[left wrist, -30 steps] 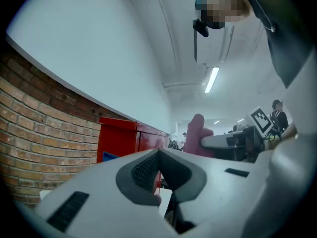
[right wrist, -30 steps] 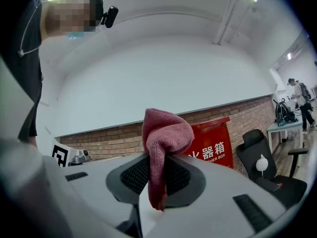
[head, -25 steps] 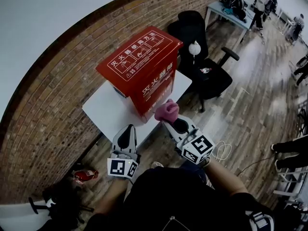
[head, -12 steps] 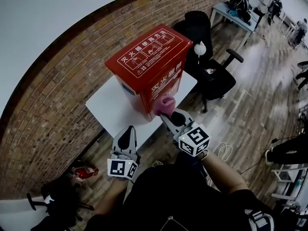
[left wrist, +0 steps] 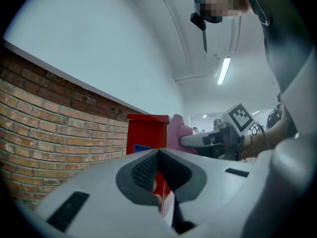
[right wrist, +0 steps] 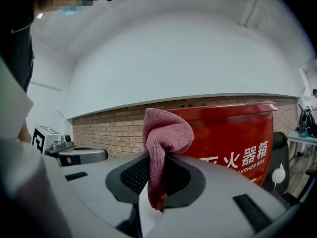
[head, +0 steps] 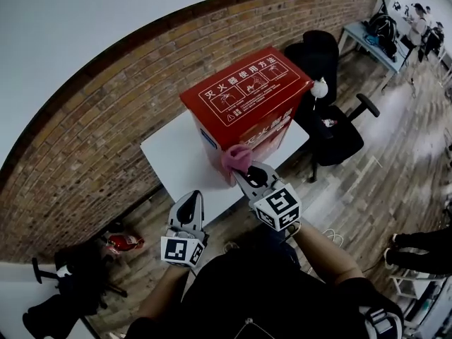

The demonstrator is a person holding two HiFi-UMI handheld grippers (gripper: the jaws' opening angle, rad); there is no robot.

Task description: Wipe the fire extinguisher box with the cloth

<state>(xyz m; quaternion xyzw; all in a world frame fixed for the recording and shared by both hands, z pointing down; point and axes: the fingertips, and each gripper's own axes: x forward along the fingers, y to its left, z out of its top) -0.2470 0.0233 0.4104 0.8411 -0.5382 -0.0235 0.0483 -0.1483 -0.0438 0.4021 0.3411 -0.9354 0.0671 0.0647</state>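
Note:
A red fire extinguisher box [head: 247, 101] with white print stands on a white table [head: 176, 164] against a brick wall. My right gripper [head: 244, 169] is shut on a pink cloth [head: 236, 157], and the bunched cloth rests against the box's front face near its lower left corner. In the right gripper view the cloth [right wrist: 163, 138] sticks up between the jaws with the box [right wrist: 237, 138] just behind it. My left gripper [head: 188, 205] hangs low at the table's near edge, jaws together and empty; its own view shows the box [left wrist: 146, 133] ahead.
A black office chair [head: 332, 119] stands right of the table. A red and black heap [head: 120, 244] lies on the wooden floor at lower left. A desk [head: 371, 41] with people by it is at far right.
The right gripper has carried the cloth up and forward from the table's edge to the box's front face. The left gripper has stayed low near the table edge.

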